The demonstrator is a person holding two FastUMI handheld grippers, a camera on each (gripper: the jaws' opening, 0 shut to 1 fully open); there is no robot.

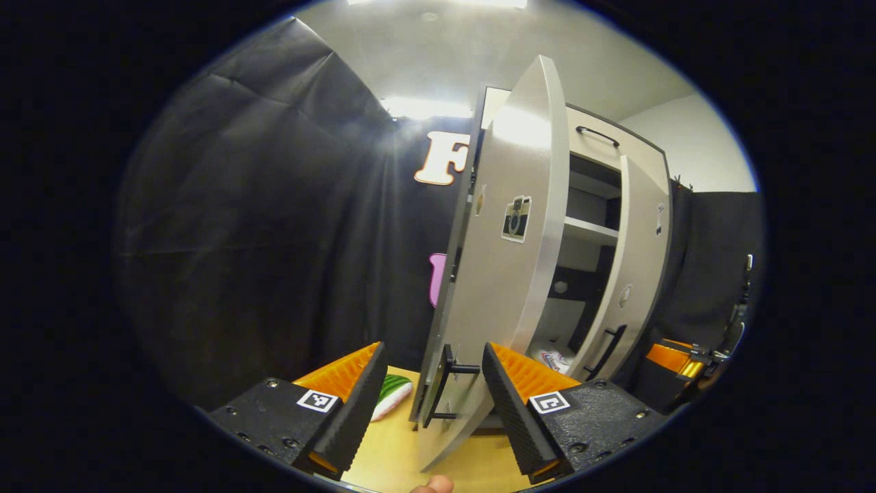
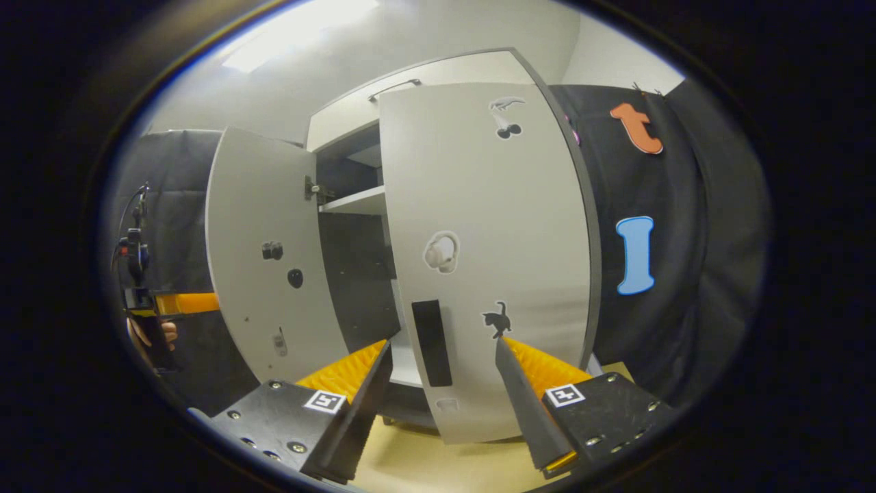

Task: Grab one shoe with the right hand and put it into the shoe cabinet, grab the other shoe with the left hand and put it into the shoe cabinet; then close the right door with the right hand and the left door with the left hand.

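A: Left gripper view first. Your left gripper (image 1: 432,383) has its jaws spread wide, gripping nothing. The left door (image 1: 503,274) stands between the fingers, edge-on and well open, its handle (image 1: 448,387) right in the gap, touching neither finger as far as you can tell.

B: Shoes?

A: One shoe (image 1: 553,360) sits on the bottom of the cabinet (image 1: 595,205), seen past the door edge. Can't tell if a second one is in there. Something green and white (image 1: 391,395) lies on the table (image 1: 397,452) just behind your left finger. The right door (image 1: 633,274) is partly open, and your other gripper (image 1: 677,359) shows far right.

B: Right gripper view?

A: Your right gripper (image 2: 443,370) is also released, jaws wide apart, holding nothing. The right door (image 2: 493,260) fills the middle, nearly shut, with its dark handle (image 2: 432,342) between the fingers and not clamped. The left door (image 2: 263,260) swings out wide. A shelf (image 2: 356,200) shows in the gap between the doors. Your left gripper (image 2: 181,302) is at the far left edge, a hand (image 2: 154,335) behind it.
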